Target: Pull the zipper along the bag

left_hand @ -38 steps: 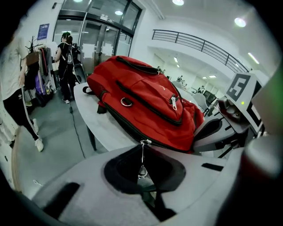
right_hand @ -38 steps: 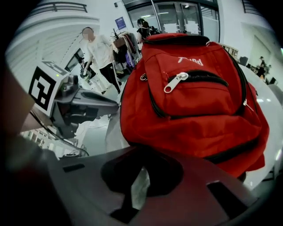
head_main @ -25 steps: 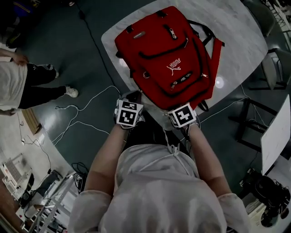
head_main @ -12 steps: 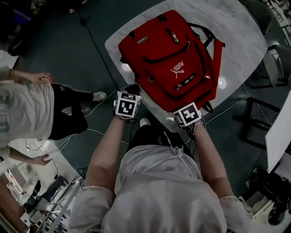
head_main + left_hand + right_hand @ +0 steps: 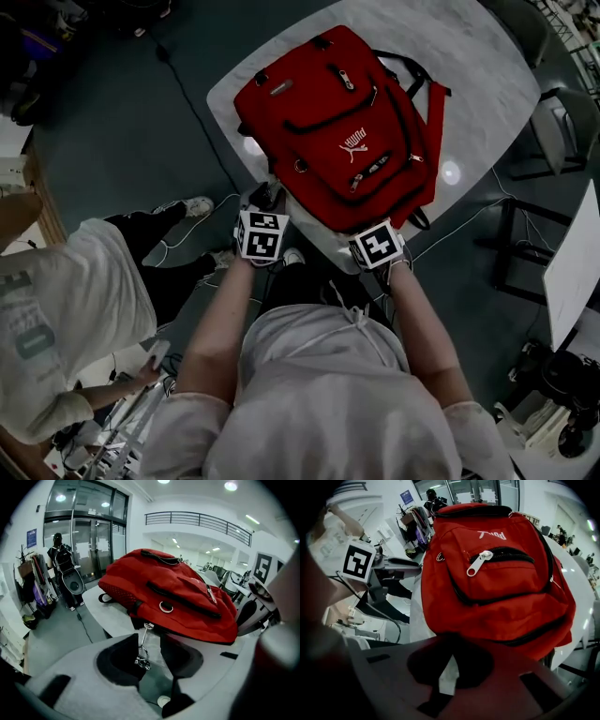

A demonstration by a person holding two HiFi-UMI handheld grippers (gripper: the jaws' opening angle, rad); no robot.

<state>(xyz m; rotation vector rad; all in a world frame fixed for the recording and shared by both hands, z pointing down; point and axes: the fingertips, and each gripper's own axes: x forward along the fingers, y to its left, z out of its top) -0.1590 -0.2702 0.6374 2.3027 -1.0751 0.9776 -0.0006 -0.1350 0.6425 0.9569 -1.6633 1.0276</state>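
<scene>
A red backpack (image 5: 342,131) lies flat on the white table (image 5: 469,66). My left gripper (image 5: 267,199) is at the bag's near left corner. In the left gripper view its jaws (image 5: 151,639) are opening. A metal zipper pull (image 5: 143,651) hangs from the backpack (image 5: 178,597) between them, close to the left pad, and the pads do not press on it. My right gripper (image 5: 372,228) is at the bag's near right corner. In the right gripper view its fingertips (image 5: 450,641) meet on the bottom edge of the backpack (image 5: 497,573).
A person in a white shirt (image 5: 66,309) stands on the floor at the lower left, beside my left arm. Cables (image 5: 187,94) run over the dark floor left of the table. Dark chairs (image 5: 562,122) stand at the right.
The bystander in white has walked from the far left down to the lower left, nearer to me. Both grippers stay at the bag's near corners.
</scene>
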